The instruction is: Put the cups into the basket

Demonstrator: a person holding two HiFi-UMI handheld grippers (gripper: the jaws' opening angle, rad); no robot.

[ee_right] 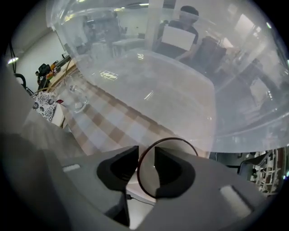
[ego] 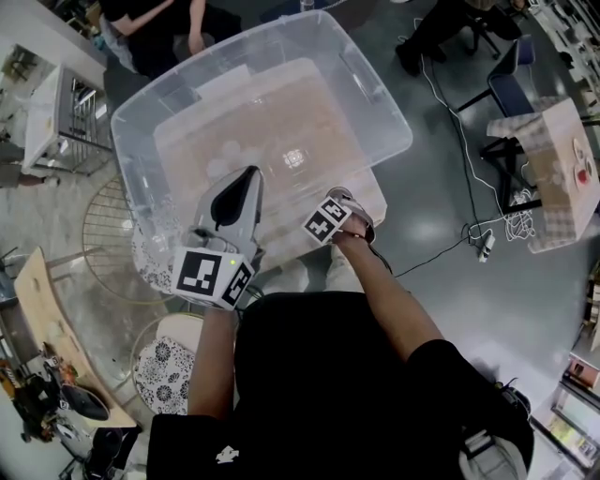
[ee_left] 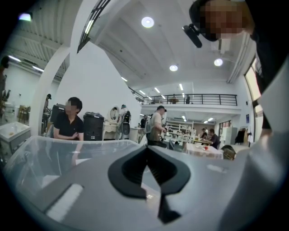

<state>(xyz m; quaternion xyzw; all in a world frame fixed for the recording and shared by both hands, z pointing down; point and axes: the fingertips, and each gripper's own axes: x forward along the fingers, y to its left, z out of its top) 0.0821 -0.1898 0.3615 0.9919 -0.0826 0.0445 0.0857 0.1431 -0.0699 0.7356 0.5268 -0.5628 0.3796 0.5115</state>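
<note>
A big clear plastic bin (ego: 375,84) serves as the basket and stands on a table with a checked cloth (ee_right: 113,122). My right gripper (ee_right: 146,164) is at the bin's near right corner. A clear cup with a dark rim (ee_right: 168,143) has its wall between the jaws, and a gap shows beside the pads. In the head view that cup (ego: 356,214) sits just past the right gripper's marker cube (ego: 326,222). A second clear glass cup (ee_right: 76,97) stands on the cloth beside the bin (ee_right: 180,90). My left gripper (ee_left: 146,151) points at the bin's near wall (ee_left: 67,144), shut and empty.
Round wire stands (ego: 108,234) and a floral stool (ego: 164,370) are at the left of the table. A seated person (ego: 159,28) is behind the bin. Cables and a power strip (ego: 487,242) lie on the floor at right, near another small table (ego: 553,169).
</note>
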